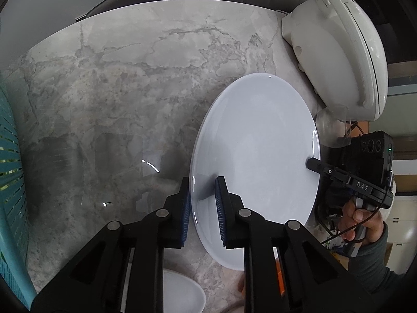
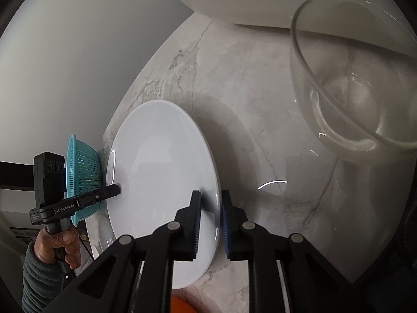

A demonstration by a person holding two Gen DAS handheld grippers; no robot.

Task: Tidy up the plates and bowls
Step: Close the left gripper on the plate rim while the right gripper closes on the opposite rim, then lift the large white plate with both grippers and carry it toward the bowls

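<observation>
Left wrist view shows one white plate [image 1: 256, 167] over the marble tabletop [image 1: 117, 83], the left gripper [image 1: 202, 208] clenched on its near rim and the right gripper [image 1: 311, 163] clamped on the rim opposite. By the plate sit one glass bowl [image 2: 359, 83], one teal colander [image 2: 80, 172], and one white dish [image 1: 182, 292]. Sorting looks barely begun: nothing appears stacked yet.

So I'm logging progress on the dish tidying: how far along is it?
Nothing looks stacked yet. In hand: the round white plate, clamped at opposite rims by the left gripper and right gripper above the marble table. Left: the clear glass bowl, the teal plastic colander and a white dish near the table edge.
</observation>
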